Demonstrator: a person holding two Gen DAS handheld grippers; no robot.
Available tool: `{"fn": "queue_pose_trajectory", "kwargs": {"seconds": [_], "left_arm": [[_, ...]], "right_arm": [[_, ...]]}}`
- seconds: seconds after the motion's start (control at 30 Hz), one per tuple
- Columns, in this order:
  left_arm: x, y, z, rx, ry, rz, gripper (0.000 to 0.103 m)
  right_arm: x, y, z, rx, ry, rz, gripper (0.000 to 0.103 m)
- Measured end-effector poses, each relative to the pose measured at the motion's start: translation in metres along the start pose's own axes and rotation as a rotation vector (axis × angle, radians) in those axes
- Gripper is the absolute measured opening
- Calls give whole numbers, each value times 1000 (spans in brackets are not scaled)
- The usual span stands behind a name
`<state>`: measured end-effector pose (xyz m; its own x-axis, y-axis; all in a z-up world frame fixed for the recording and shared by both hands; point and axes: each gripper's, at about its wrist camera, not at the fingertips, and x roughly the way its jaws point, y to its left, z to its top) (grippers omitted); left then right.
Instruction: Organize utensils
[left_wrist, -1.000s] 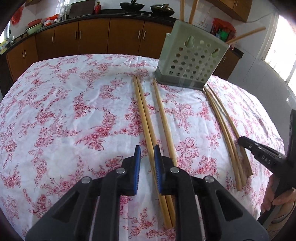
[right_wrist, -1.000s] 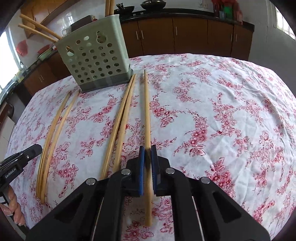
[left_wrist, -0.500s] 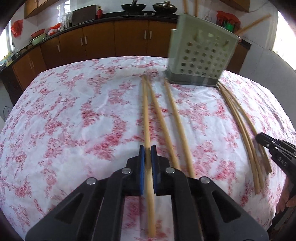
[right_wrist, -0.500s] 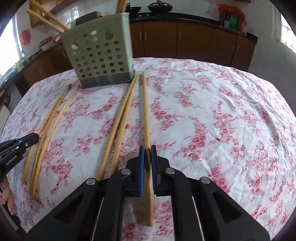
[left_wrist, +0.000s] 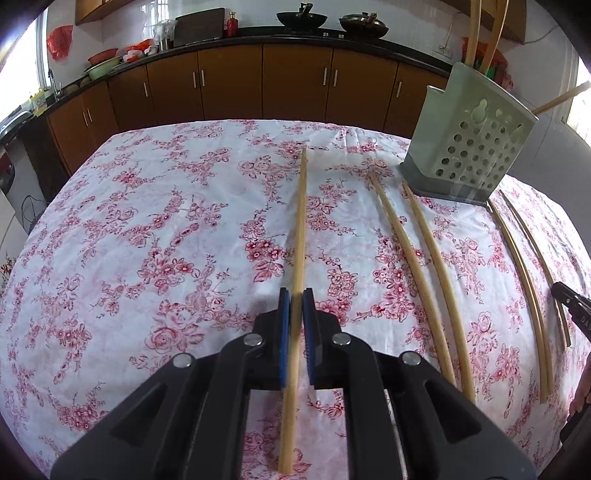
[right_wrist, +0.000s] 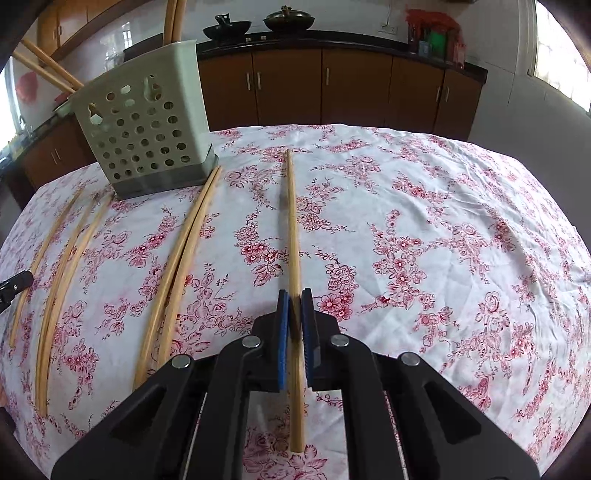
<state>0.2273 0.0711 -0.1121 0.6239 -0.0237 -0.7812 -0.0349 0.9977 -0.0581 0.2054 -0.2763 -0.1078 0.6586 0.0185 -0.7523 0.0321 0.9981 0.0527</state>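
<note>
I had the left gripper (left_wrist: 294, 314) clamped on one chopstick (left_wrist: 300, 229), pads pinching it around mid-length, tip pointing straight ahead over the tablecloth (left_wrist: 155, 236). The right gripper (right_wrist: 294, 314) was closed on a second chopstick (right_wrist: 292, 229) the same way. Ahead and left of the right gripper sat the holder (right_wrist: 147, 136), a few sticks already leaning out of its top. Loose chopsticks (right_wrist: 177, 269) lay just left of the right gripper, more further left.

Risks as I judged them: both grips were single-point pinches, so either stick could pivot and miss the holder's opening, or the two long sticks could cross on the way in. A knock might tip the holder.

Couldn't see the holder's inside or compartments. The rear end of the left stick looked smeared.
</note>
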Motion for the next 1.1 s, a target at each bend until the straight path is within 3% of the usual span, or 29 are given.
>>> {"fn": "queue_pose_trajectory", "kwargs": {"seconds": [0.17, 1.1], "left_arm": [[-2, 6, -2, -30, -1, -36, 11], [-2, 4, -3, -34, -1, -38, 11]], "right_arm": [[-1, 1, -1, 1, 0, 0, 8], [-2, 1, -1, 7, -2, 5, 8]]}}
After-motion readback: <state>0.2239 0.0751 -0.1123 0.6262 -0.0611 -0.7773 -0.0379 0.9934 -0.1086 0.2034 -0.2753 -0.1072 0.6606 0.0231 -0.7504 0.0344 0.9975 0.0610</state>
